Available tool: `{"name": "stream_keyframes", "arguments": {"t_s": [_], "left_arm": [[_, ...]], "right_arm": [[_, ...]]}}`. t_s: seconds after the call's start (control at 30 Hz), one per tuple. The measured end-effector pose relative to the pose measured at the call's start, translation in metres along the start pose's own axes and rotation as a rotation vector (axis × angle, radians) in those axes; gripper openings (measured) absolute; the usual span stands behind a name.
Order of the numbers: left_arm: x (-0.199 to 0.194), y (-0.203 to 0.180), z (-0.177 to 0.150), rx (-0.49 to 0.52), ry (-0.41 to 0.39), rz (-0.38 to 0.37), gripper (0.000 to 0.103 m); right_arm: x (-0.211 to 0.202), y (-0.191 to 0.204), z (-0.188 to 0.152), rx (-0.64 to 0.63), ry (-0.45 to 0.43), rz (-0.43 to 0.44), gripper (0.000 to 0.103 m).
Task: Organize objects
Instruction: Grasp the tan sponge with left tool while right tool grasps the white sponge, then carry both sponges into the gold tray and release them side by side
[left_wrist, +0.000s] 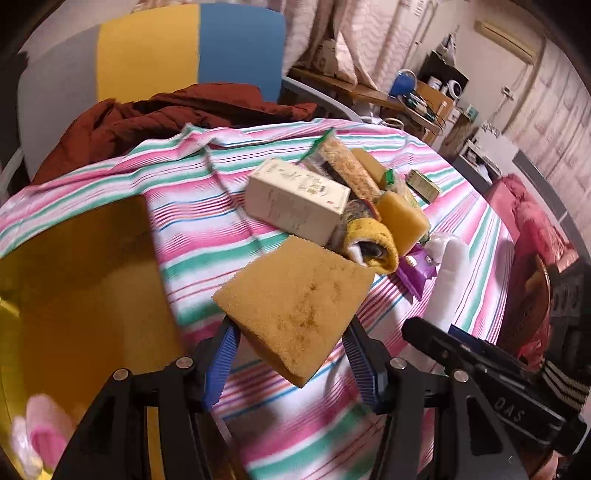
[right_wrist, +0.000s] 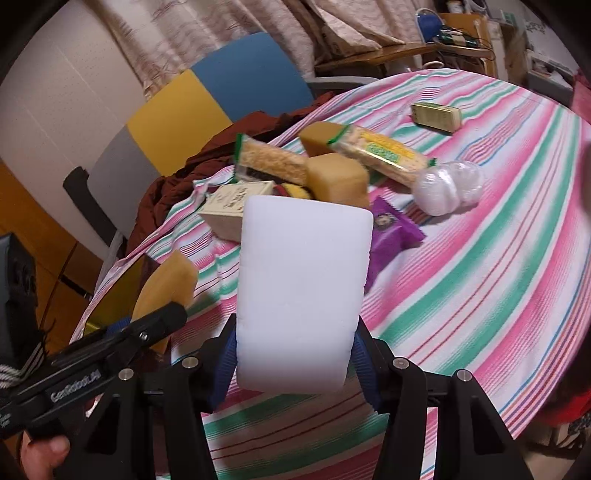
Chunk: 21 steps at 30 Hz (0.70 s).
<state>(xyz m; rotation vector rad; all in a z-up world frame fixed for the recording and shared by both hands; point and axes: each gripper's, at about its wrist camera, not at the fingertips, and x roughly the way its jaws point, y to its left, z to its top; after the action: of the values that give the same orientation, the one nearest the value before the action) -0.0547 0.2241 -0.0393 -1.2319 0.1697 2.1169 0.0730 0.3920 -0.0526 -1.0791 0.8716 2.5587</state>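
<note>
Striped cloth covers the worktop (right_wrist: 480, 258), where a pile of boxes, snack bars and sponges lies at twelve o'clock from both grippers. The left gripper (left_wrist: 291, 354) has its fingers clamped on a yellow sponge (left_wrist: 295, 306), held off the cloth, with the yellow bin (left_wrist: 85, 295) at its nine o'clock, nearer this hand; something pink shows low in it. The right gripper (right_wrist: 295, 365) has its fingers clamped on a white sponge (right_wrist: 301, 291), long axis toward twelve.
</note>
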Motion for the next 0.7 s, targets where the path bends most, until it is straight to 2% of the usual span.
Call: {"name": "stream_keyframes", "arguments": {"t_s": [0.13,0.27,0.4,0.7], "left_arm": [[-0.01,0.015,-0.009,-0.024,-0.015,-0.018,0.057],[-0.022,0.021,-0.01,-0.034,-0.045,-0.005,0.057],[-0.036,0.035,-0.012,-0.113,-0.066,-0.071,0.057],[-0.054,0.084,-0.025,-0.24,-0.098,-0.02,0.057]], "right_arm": [[0.002,0.015,-0.001,-0.028,0.005,0.02,0.057],[0.002,0.034,0.0,-0.068,0.004,0.044,0.057],[-0.004,0.052,0.002,-0.108,-0.017,0.066,0.057],[-0.006,0.089,0.002,-0.183,-0.008,0.113,0.057]]}}
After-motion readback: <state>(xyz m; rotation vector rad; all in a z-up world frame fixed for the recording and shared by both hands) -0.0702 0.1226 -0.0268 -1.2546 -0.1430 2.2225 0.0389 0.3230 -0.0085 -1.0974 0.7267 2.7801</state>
